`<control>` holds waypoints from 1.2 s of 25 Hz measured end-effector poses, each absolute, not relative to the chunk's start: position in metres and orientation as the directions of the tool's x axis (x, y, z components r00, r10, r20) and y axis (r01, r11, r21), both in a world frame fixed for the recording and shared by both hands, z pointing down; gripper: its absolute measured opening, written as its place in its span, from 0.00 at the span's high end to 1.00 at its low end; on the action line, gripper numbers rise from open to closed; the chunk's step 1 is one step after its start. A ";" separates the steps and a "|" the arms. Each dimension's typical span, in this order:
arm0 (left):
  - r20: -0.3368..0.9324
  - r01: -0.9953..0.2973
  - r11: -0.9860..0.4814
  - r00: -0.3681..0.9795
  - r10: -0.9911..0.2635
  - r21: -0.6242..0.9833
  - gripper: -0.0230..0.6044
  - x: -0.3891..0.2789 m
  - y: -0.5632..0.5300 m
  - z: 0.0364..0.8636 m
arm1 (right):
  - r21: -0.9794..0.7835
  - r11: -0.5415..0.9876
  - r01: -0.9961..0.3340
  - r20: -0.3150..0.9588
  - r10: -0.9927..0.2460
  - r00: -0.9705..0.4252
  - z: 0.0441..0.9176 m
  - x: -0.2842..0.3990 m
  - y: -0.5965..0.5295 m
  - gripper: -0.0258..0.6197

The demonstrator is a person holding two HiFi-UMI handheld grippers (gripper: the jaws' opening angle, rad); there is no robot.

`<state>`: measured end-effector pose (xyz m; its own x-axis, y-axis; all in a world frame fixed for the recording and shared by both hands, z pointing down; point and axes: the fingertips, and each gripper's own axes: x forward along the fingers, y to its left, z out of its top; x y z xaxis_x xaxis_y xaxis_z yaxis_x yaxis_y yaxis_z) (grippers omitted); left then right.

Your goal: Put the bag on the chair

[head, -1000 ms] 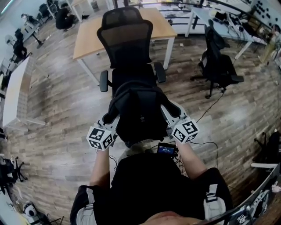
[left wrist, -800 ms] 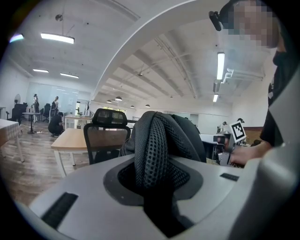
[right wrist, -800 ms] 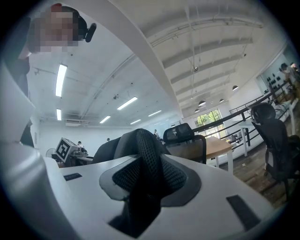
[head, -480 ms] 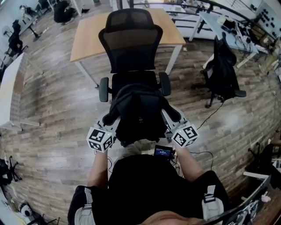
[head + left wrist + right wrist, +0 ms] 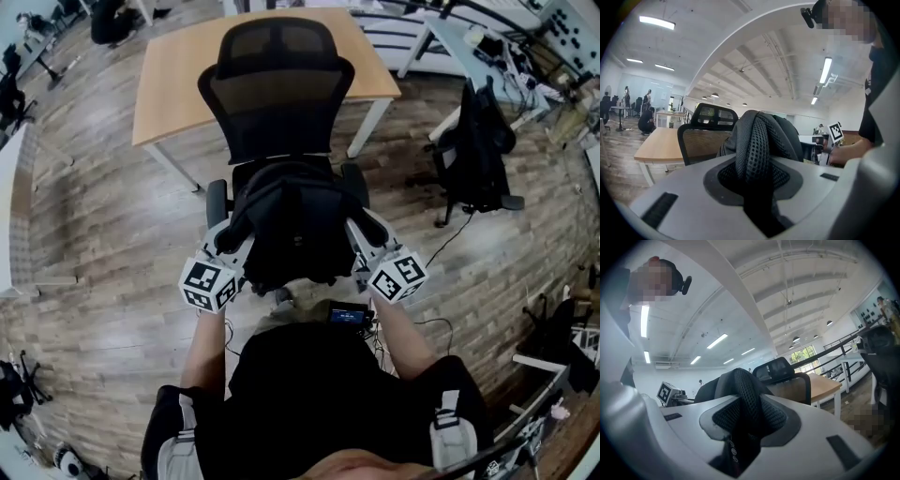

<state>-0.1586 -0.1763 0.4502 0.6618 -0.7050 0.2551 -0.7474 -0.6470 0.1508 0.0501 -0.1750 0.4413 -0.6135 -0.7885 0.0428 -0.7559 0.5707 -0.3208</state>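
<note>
A black backpack [image 5: 293, 234] hangs between my two grippers, over the seat of a black mesh office chair [image 5: 276, 89]; the seat is almost hidden under it. My left gripper [image 5: 228, 246] is shut on the bag's left mesh shoulder strap [image 5: 756, 147]. My right gripper [image 5: 364, 240] is shut on the right strap [image 5: 744, 401]. In both gripper views the padded strap fills the gap between the jaws, and the chair's backrest [image 5: 701, 136] [image 5: 783, 371] stands behind the bag. Whether the bag's bottom touches the seat is hidden.
A wooden desk [image 5: 183, 80] stands right behind the chair. A second black chair draped with dark cloth [image 5: 476, 141] is at the right, with a cable [image 5: 448, 239] trailing over the wood floor. A white table edge [image 5: 7, 216] lies at the far left.
Both grippers have carried the bag forward towards the chair. The bag now covers the seat that showed beyond it a second ago. Both grips are unchanged.
</note>
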 end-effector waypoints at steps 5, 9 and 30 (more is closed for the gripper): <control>0.264 -0.744 -0.650 0.665 -0.698 0.156 0.79 -0.162 -0.231 0.456 | -0.334 0.568 -0.753 0.052 -0.786 -0.616 0.449 0.046 -0.228 0.76; 0.278 -0.748 -0.647 0.659 -0.699 0.147 0.79 -0.162 -0.280 0.462 | -0.324 0.582 -0.746 0.047 -0.777 -0.627 0.454 0.046 -0.277 0.76; 0.389 -0.764 -0.592 0.643 -0.660 0.257 0.79 -0.167 -0.464 0.588 | -0.470 0.522 -0.712 0.200 -0.722 -0.662 0.586 0.038 -0.471 0.76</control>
